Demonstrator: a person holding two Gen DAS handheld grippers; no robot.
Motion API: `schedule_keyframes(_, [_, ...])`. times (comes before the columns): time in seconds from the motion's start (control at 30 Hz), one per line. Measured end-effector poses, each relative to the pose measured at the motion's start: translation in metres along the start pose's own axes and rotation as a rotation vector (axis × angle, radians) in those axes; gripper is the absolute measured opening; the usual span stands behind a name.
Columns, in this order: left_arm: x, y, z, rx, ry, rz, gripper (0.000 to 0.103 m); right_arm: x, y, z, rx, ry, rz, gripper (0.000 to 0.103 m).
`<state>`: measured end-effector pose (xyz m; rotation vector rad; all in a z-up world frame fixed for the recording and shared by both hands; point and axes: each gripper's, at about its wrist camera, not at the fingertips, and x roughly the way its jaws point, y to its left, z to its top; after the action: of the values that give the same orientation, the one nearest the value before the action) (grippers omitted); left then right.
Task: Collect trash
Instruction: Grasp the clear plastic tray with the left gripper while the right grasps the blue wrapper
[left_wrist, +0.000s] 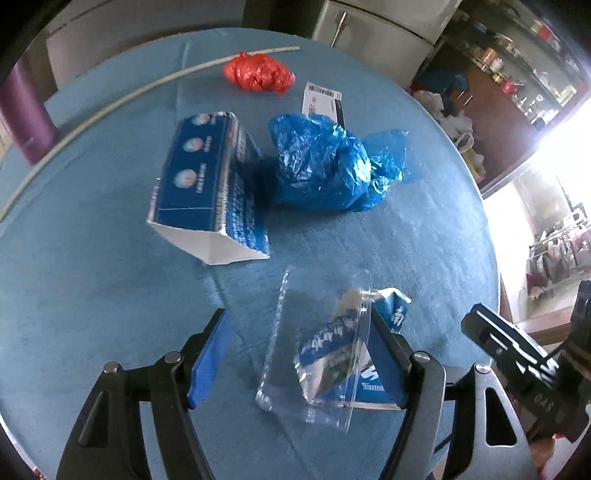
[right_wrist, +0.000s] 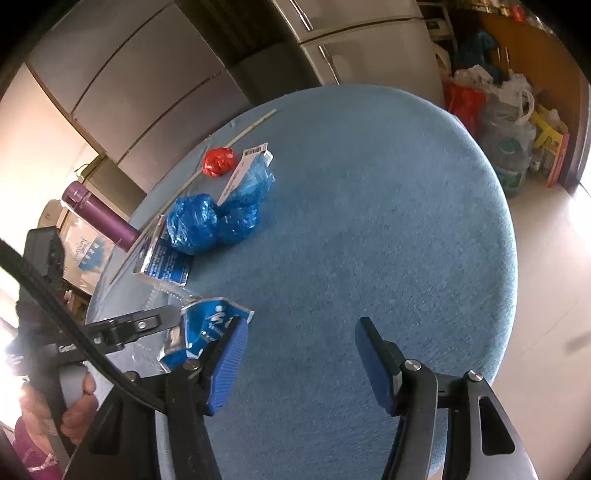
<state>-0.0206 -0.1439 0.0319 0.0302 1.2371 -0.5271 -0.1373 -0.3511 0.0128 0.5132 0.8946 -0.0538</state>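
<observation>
On the round blue table (left_wrist: 92, 295) lie a blue-and-white carton (left_wrist: 210, 184), a crumpled blue plastic bag (left_wrist: 325, 162), a red plastic wad (left_wrist: 258, 74), a white barcode label (left_wrist: 321, 101) and a clear wrapper with a blue-and-white packet (left_wrist: 332, 354). My left gripper (left_wrist: 299, 354) is open, its jaws on either side of the clear wrapper, the right pad (left_wrist: 384, 369) touching the packet. My right gripper (right_wrist: 299, 365) is open and empty over bare cloth, just right of the packet (right_wrist: 207, 325). The blue bag (right_wrist: 207, 221) and red wad (right_wrist: 219, 160) lie farther off.
A thin white stick (left_wrist: 92, 114) lies along the far left of the table. A purple bottle (left_wrist: 26, 122) stands at the table's left edge. Grey cabinets (right_wrist: 147, 74) stand behind the table. Bags and a large water jug (right_wrist: 509, 147) sit on the floor to the right.
</observation>
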Motion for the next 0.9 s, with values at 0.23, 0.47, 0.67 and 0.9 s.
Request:
schedule_keyframes(0.23, [-0.003,0.004,-0.001,-0.004,-0.039,-0.061,0.047,0.005,0.011,-0.003,-0.013,0.018,0.018,0.064])
schedule_keyframes(0.47, [-0.039,0.023,-0.022,-0.016,-0.103,-0.069,0.047,0.011,0.038,-0.003,-0.044,0.041,0.067,0.064])
schedule_keyframes(0.67, [-0.08,0.059,-0.056,-0.079,-0.177,-0.018,0.047,0.029,0.068,-0.01,-0.041,0.137,0.14,0.065])
schedule_keyframes(0.9, [-0.112,0.098,-0.1,-0.164,-0.224,0.1,0.047,0.044,0.107,-0.022,-0.124,0.187,0.071,0.074])
